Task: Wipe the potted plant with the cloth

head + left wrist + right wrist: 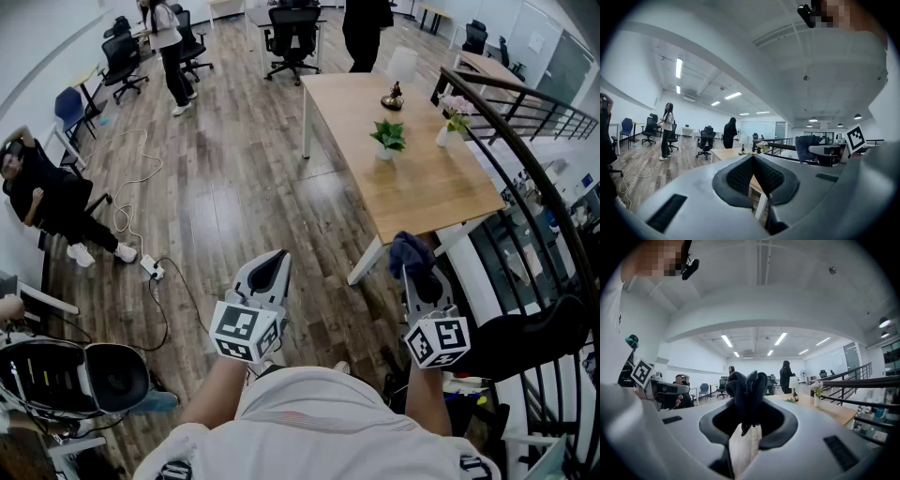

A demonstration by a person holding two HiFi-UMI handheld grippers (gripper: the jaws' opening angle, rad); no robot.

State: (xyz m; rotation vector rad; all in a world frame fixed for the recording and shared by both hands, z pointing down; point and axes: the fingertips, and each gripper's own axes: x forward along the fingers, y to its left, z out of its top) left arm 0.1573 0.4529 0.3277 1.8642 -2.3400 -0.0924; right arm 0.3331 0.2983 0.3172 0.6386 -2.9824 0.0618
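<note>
A small green potted plant [387,138] in a white pot stands mid-way along the wooden table [441,192], far ahead of both grippers. My right gripper [418,274] is shut on a dark blue cloth [410,251], which bunches up above the jaws; in the right gripper view the cloth [746,390] fills the middle. My left gripper [269,273] is shut and holds nothing; its closed pads [753,161] meet in the left gripper view. Both grippers point level, short of the table's near end.
A white vase of pale flowers [450,117] and a dark small lamp-like object [393,97] also stand on the table. A black railing [548,187] curves along the right. People [169,47] and office chairs [292,37] are at the back. A cable and power strip [150,270] lie on the floor.
</note>
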